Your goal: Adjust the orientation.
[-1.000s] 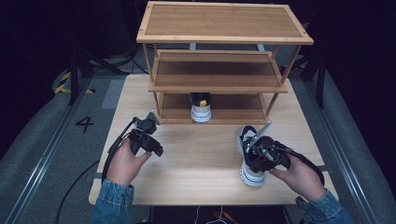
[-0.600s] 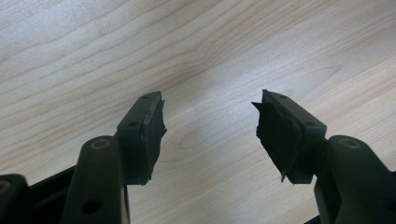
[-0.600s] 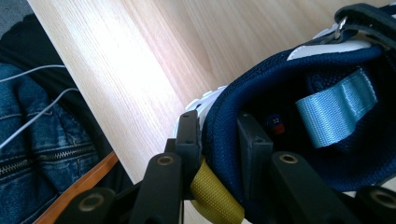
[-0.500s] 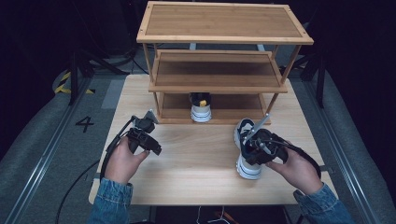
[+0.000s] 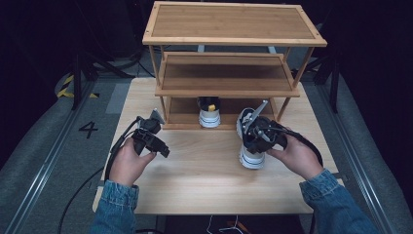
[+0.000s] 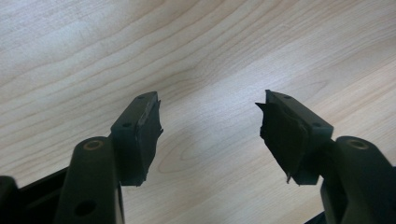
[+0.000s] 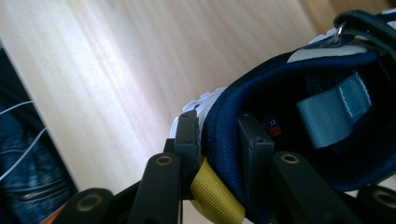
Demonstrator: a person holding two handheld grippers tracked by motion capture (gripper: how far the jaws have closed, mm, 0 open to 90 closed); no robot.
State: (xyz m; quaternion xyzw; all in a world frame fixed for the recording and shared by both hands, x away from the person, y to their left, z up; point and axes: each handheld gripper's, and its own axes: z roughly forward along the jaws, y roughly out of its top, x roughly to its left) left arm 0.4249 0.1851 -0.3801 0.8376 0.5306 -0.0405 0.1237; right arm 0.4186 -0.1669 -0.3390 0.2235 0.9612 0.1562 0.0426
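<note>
1. At the bottom of the high view two forearms in blue denim sleeves come into the frame, one at lower left and one at lower right, each hand around a black gripper.

2. The left gripper is in the left-centre of the high view, above the pale wooden table. The hand holds it from behind and the wrist is nearly straight, so the jaws point to the right and a little down. In the left gripper view the jaws stand wide apart with only bare table grain between them. They have just been opening further, and nothing is between them.

3. The right gripper is right of centre in the high view. The hand wraps it from the lower right and the grey plate on top tilts toward the upper left.

4. It pinches the navy and white sneaker at the heel. In the right gripper view one jaw lies outside the padded navy collar and the other inside the opening; a yellow fabric pull loop hangs just beside the outer jaw.

5. This sneaker is on the table in front of the shelf, with its heel toward the bottom of the frame.

6. Farther up stands a three-tier bamboo shoe rack. On its lowest tier, centre of the frame, a second sneaker with white heel and yellow tab sits.
</note>
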